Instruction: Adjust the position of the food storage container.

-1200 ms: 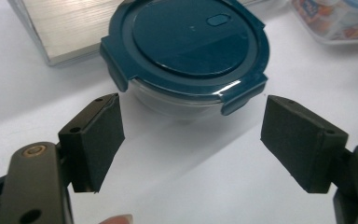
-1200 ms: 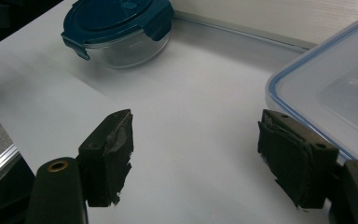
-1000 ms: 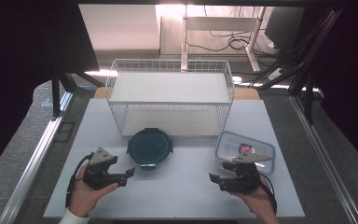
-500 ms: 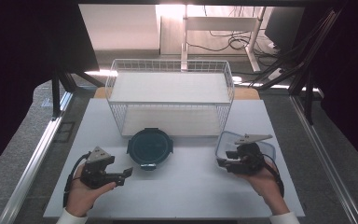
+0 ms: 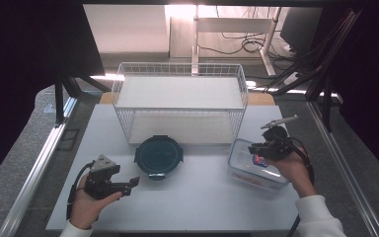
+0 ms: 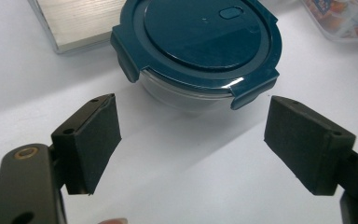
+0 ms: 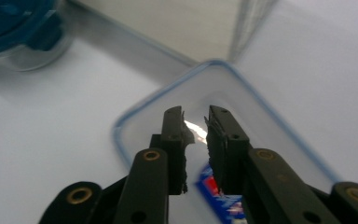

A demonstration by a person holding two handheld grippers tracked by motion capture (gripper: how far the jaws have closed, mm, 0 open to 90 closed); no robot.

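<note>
Above the clear box [image 5: 256, 170], right gripper [image 5: 253, 147] jaws have just been narrowing, apparently empty; its lid could be missed. Left gripper [image 6: 191, 140] is held open.

Glossy teal plastic lid [image 6: 200, 39], clear plastic box [image 5: 254, 168], white wire basket [image 5: 180, 101]

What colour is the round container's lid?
Dark teal lid, clearest in the left gripper view.

One round glass container with a dark teal clip lid [image 5: 158, 157], one rectangular clear plastic box [image 5: 256, 168], one white wire basket [image 5: 180, 106], two handheld black grippers.
</note>
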